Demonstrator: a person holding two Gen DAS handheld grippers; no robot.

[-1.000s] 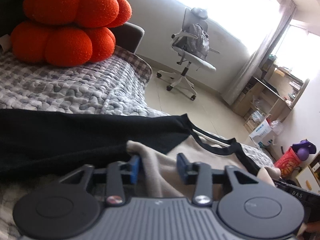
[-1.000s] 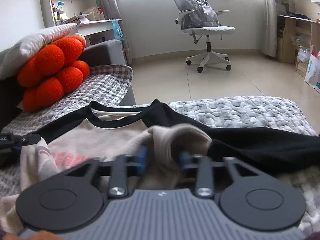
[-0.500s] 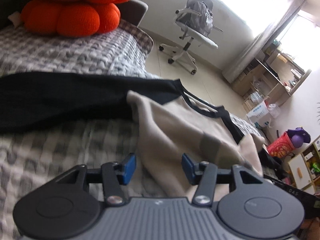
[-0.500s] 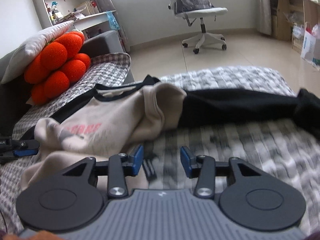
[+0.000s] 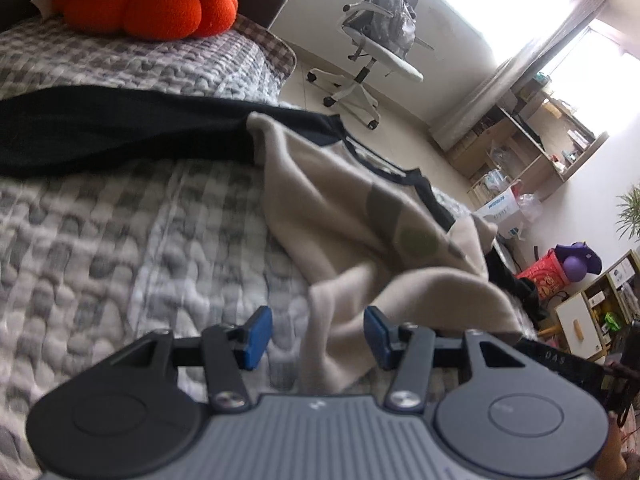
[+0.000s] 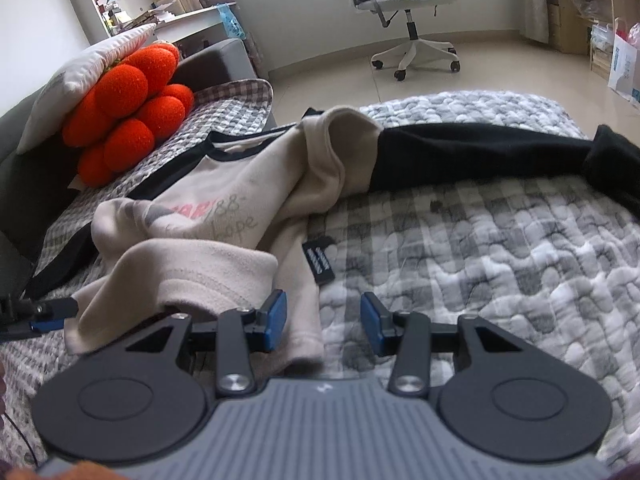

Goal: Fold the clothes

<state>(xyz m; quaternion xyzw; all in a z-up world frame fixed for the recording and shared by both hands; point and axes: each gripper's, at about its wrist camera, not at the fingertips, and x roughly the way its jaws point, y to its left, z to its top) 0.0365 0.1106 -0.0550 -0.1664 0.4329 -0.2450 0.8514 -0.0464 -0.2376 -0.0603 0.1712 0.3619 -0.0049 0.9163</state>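
A beige sweatshirt with black sleeves lies crumpled on a grey quilted cover. One black sleeve stretches out to the left in the left wrist view. The other sleeve runs off to the right in the right wrist view. My left gripper is open just short of the shirt's folded-over hem, its pads clear of the cloth. My right gripper is open too, with the beige hem lying by its left pad. The shirt's printed chest faces up.
An orange ball-shaped cushion and a white pillow sit at the back left of the sofa. A white office chair stands on the tiled floor beyond. Shelves and boxes line the far wall.
Both grippers let go of the beige fabric they pinched a second ago and drew back from the shirt. The released folds now rest on the garment.
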